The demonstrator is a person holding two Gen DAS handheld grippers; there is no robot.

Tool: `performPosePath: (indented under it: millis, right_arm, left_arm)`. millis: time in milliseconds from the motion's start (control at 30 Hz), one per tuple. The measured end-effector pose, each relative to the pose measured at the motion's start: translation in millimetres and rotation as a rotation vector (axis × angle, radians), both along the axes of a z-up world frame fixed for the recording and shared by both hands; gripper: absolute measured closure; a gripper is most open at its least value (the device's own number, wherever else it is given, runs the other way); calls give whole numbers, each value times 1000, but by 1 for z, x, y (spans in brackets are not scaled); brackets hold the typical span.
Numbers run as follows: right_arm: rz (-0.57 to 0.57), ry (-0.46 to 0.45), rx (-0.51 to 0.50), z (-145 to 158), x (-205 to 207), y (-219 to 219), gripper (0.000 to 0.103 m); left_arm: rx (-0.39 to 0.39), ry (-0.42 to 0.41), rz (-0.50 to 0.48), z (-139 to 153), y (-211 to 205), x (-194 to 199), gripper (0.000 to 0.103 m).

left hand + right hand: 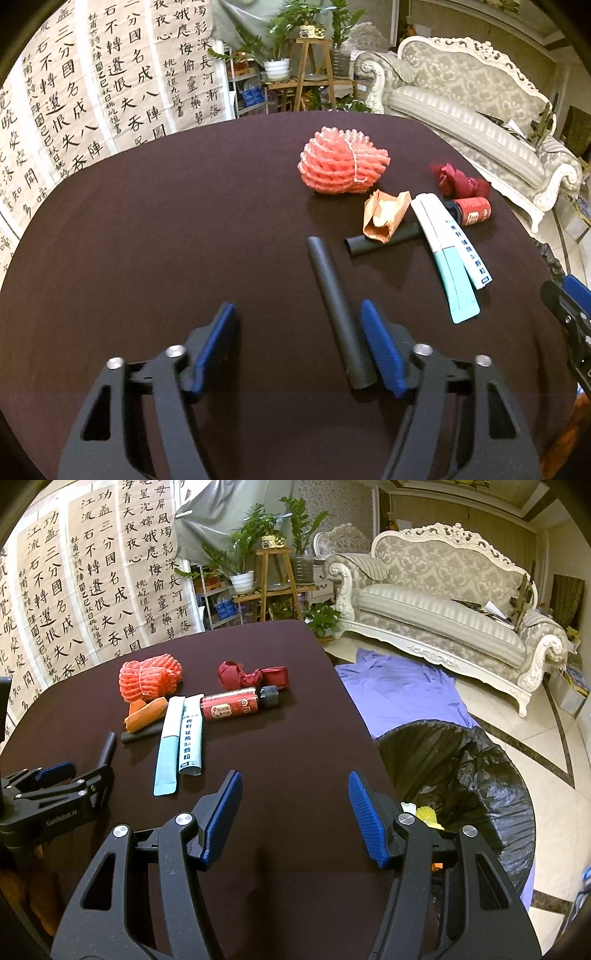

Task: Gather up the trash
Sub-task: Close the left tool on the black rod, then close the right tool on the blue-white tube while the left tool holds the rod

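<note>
On the dark table [147, 229] a black tube [338, 314] lies between the jaws of my left gripper [298, 306], close against the right pad, while the left pad stands well away from it. That gripper is open. Beyond it lie a second black tube [384, 242], a brown paper wrapper [386, 216], a white and teal packet [448, 251], a red bottle [474, 210], a dark red crumpled wad [460, 181] and an orange foam net [341, 160]. My right gripper [295, 775] hovers open over the table's right side with nothing between its fingers.
A bin lined with a black bag [480, 775] stands on the floor beside the table's right edge, with some scraps inside. A purple cloth [399, 690] lies on the floor behind it. A pale sofa [443, 602] and a plant stand [273, 576] are further back.
</note>
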State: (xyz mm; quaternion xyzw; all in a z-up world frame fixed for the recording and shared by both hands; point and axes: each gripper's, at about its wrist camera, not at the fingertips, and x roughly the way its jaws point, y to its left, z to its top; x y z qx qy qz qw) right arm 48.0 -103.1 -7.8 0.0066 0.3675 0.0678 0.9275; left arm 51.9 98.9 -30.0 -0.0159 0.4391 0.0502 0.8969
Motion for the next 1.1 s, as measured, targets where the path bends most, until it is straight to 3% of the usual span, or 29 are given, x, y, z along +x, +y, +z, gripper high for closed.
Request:
performPosePath:
  millis: [133,200,267,600,867,1100]
  right_arm:
    - [9,0,-6,-2,0,3,45]
    - [14,1,-10,-2,0,6,45]
    - [22,2,-13,-2,1,9,45]
    - [102,0,-23,4,9,43,45]
    - [157,32,-35,1,30,66,60]
    - [186,74,-62,-5,41,81,72]
  left_arm:
    - [20,-18,-20,1,1,-1,64]
    - [35,-24,-30,0,1,-2,81]
    - [45,-25,-37,0,1,-3,89]
    - [12,-35,-20,3,18,-12,90]
    - [40,-54,12,5,34,-20,90]
    - [13,-50,31,5,48,-19,90]
